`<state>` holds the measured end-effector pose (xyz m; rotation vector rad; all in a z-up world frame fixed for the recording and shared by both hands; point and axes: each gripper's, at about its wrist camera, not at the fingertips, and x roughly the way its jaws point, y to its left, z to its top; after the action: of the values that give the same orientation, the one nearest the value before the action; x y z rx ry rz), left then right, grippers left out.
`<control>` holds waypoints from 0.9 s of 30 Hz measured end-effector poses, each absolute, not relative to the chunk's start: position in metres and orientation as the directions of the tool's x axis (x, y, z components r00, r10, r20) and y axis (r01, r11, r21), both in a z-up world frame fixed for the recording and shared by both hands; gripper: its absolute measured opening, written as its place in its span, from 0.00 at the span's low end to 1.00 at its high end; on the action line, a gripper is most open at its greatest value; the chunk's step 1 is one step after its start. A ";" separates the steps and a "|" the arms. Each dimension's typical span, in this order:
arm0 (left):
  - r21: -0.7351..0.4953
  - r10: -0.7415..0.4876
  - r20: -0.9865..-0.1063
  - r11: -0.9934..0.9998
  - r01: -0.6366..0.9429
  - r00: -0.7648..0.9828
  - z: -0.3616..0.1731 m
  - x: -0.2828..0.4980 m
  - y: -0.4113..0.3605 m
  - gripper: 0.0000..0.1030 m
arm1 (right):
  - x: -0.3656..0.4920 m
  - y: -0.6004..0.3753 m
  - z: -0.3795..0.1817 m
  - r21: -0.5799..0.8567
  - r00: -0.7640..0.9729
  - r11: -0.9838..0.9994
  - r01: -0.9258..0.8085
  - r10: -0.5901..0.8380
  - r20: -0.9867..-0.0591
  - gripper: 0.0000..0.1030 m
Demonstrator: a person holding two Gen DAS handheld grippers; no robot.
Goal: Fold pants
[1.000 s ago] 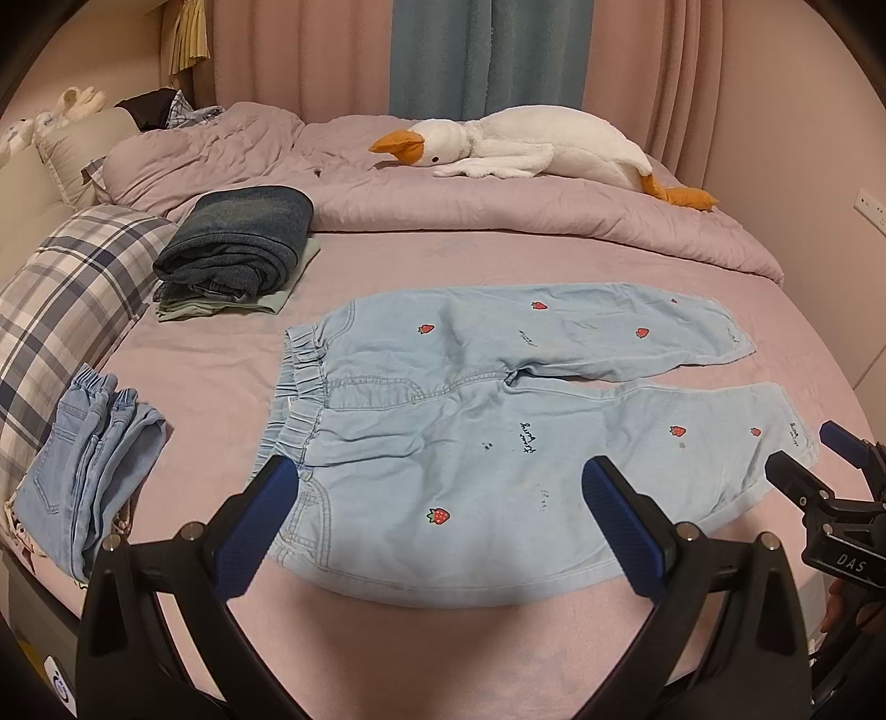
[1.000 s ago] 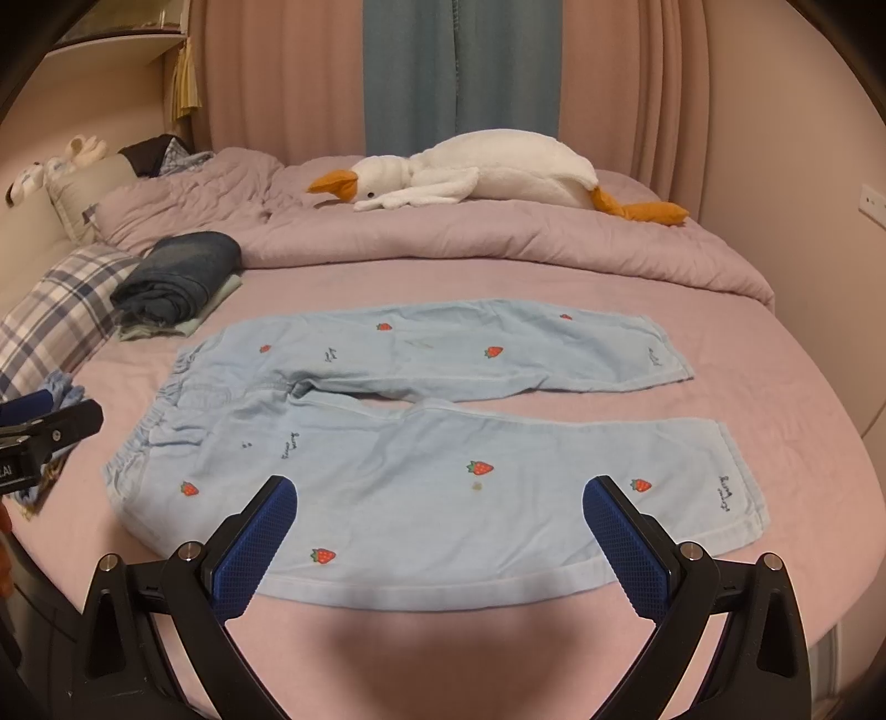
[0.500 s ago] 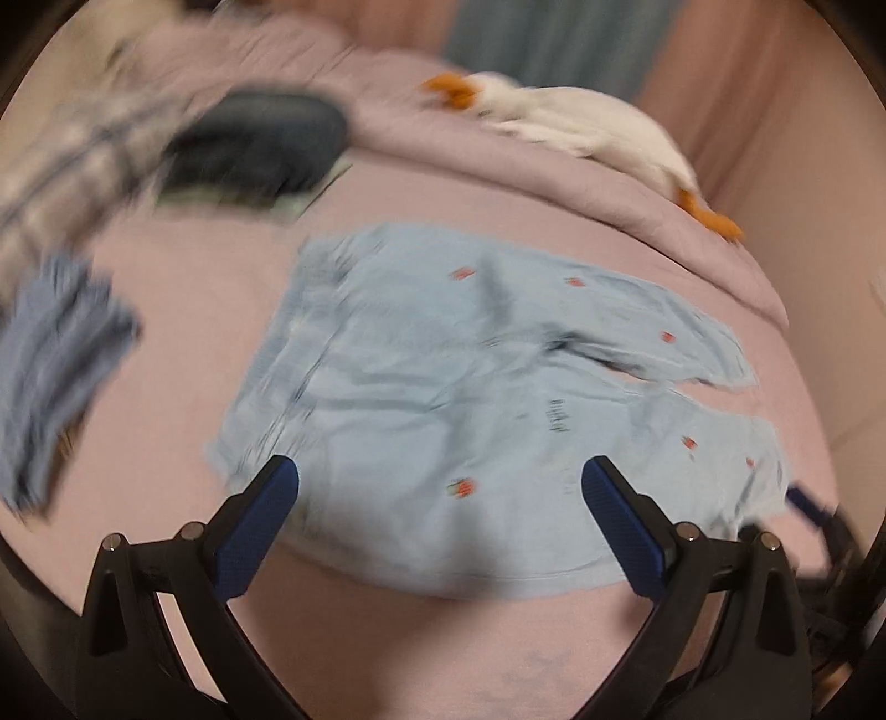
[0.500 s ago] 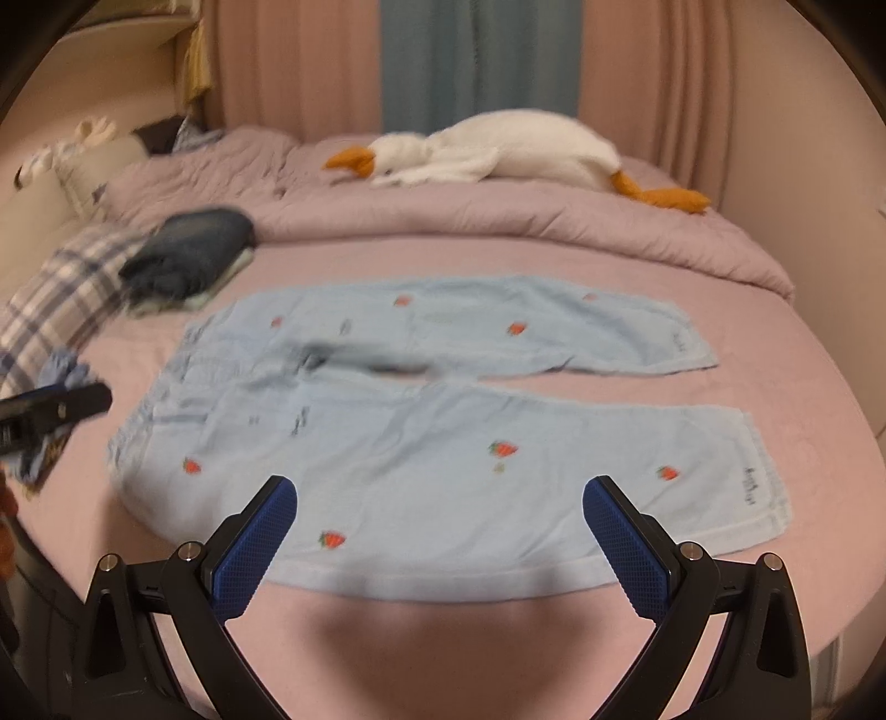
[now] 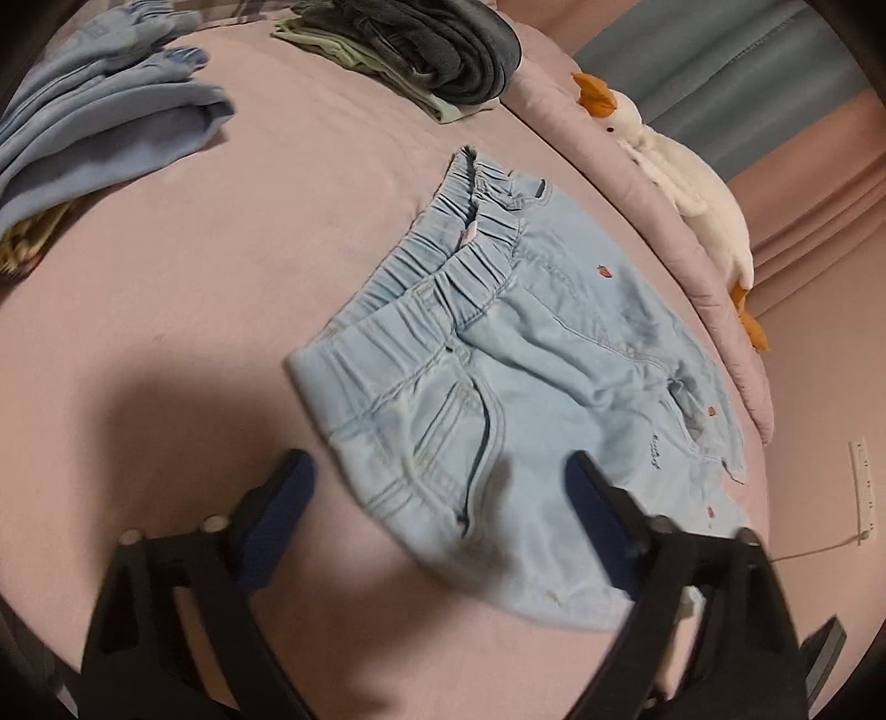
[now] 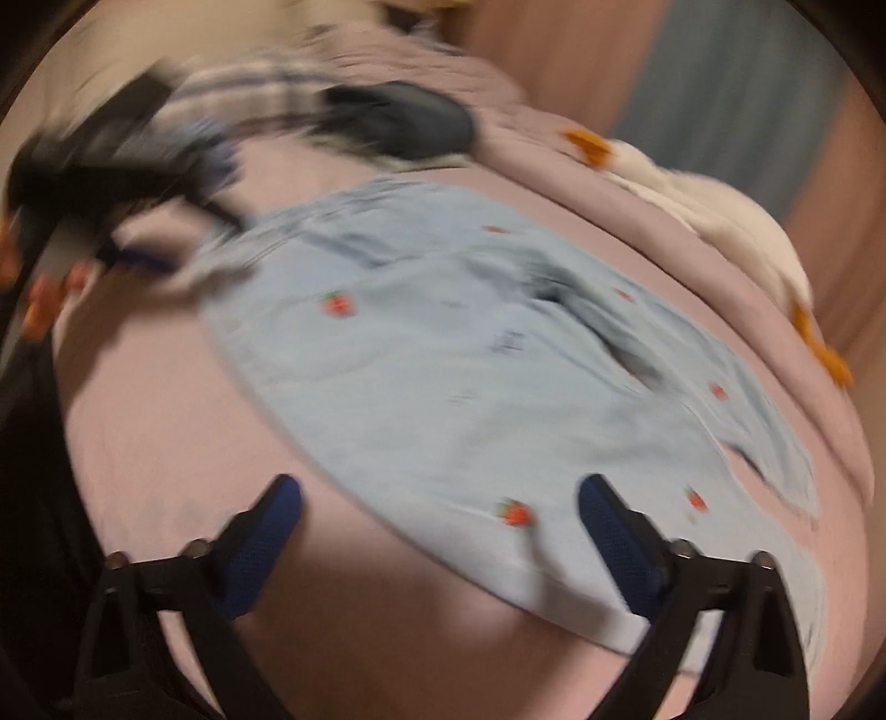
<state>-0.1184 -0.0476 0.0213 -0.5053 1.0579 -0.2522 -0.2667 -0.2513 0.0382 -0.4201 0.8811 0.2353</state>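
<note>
Light blue denim pants (image 5: 526,376) with small strawberry prints lie spread flat on the pink bed. In the left wrist view my left gripper (image 5: 443,487) is open and empty, low over the near waistband corner and front pocket. In the blurred right wrist view the pants (image 6: 470,360) fill the middle. My right gripper (image 6: 440,509) is open and empty over the near leg's lower edge. The left gripper (image 6: 127,166) shows as a dark blur by the waistband at the upper left.
A white goose plush (image 5: 681,166) lies on the rumpled quilt at the far side. Folded dark jeans on a green garment (image 5: 421,50) and folded light blue pants (image 5: 105,122) lie beyond the waistband. A wall socket (image 5: 864,487) is at the right.
Both grippers have dropped close to the pants and tilted. The left has moved to the waistband end, the right to the near leg's edge. Both stay open.
</note>
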 end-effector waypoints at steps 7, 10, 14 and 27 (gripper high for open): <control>-0.518 -0.421 -0.760 0.852 -0.070 0.495 0.015 -0.104 -0.036 0.18 | -0.269 -0.222 0.020 -0.428 0.685 0.790 -0.439 -0.015 -0.729 0.35; -0.488 -0.394 -0.749 0.872 -0.041 0.532 0.026 -0.118 -0.032 0.16 | -0.259 -0.207 0.014 -0.444 0.682 0.773 -0.453 -0.021 -0.731 0.13; -0.427 -0.348 -0.759 0.904 -0.018 0.551 0.031 -0.124 -0.035 0.17 | -0.268 -0.198 0.026 -0.429 0.667 0.764 -0.481 0.002 -0.745 0.08; -0.221 -0.248 -0.760 0.968 0.121 0.600 0.065 -0.120 -0.058 0.55 | -0.248 -0.309 0.060 0.055 0.607 0.970 -0.236 0.191 -0.772 0.40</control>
<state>-0.1196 -0.0582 0.0653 -0.1518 0.9029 -0.2150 -0.2477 -0.3090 0.0600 -0.0547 0.8853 0.2475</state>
